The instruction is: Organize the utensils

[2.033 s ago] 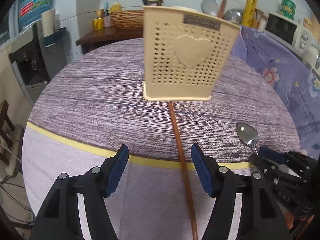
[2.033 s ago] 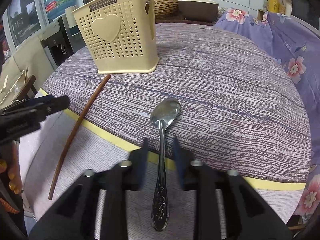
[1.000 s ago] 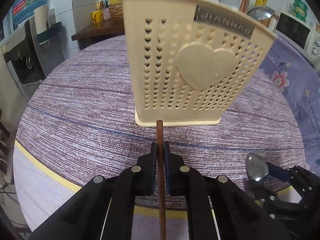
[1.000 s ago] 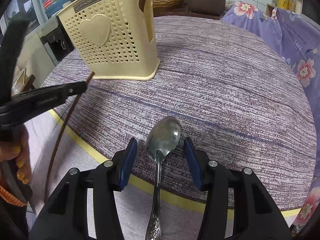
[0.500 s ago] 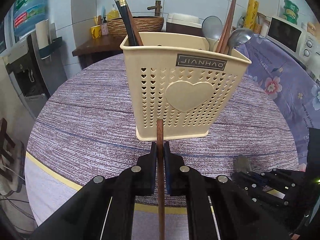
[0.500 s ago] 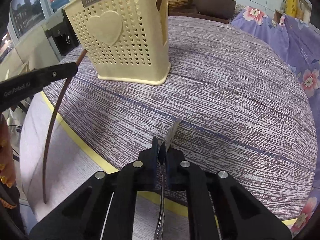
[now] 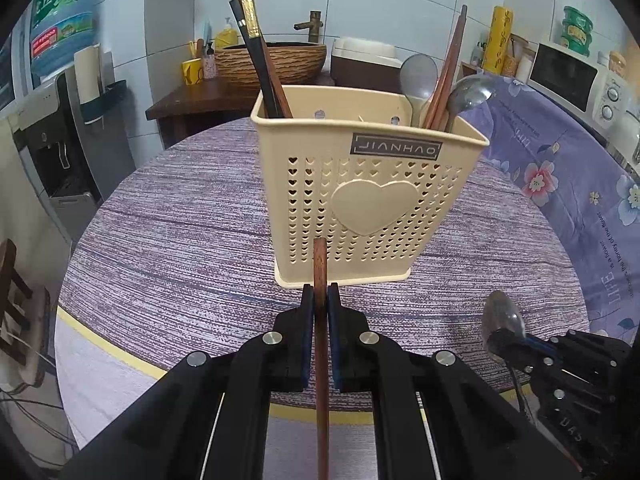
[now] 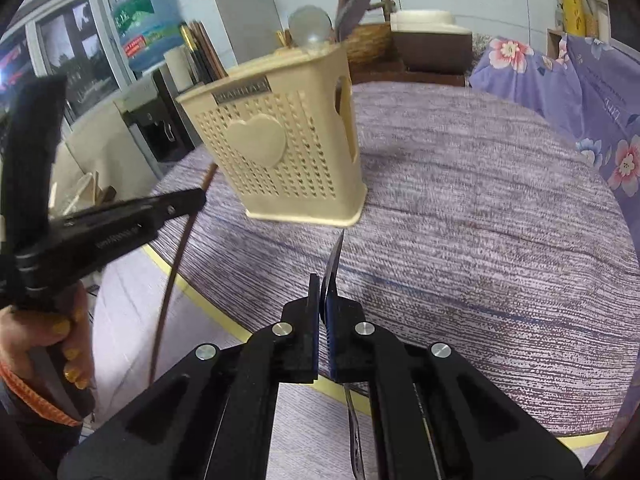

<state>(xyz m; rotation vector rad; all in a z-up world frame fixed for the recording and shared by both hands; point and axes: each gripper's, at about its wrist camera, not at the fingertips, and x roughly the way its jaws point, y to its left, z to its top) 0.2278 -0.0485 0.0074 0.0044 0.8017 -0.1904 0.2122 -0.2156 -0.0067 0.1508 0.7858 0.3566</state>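
Purple striped cloth covers the round table [image 7: 180,248], with a yellow band near its edge. Behind it is a kitchen with white tiles, a water bottle, a woven bowl and a microwave.

A cream holder [image 7: 368,200] with little heart holes stands on the table. It already has dark chopsticks on its left side, and brown chopsticks and two spoons on its right side. So part of the tidying looks done.

Two things are still out of the holder. The left gripper [image 7: 320,300] is squeezed tight on a brown chopstick [image 7: 320,264], whose tip points at the holder just in front. The right gripper [image 8: 323,292] is squeezed tight on a metal spoon [image 8: 335,260], held on its edge, bowl forward. In the left view the spoon looks lifted off the cloth. Both things still need to go up and over the rim and drop inside.

A dark label on the holder reads JIANHAO, though it looks backwards in the left view. The flowery purple cloth [image 7: 580,200] at the right has small words, partly "LIFE". The water bottle's writing is too small to read.
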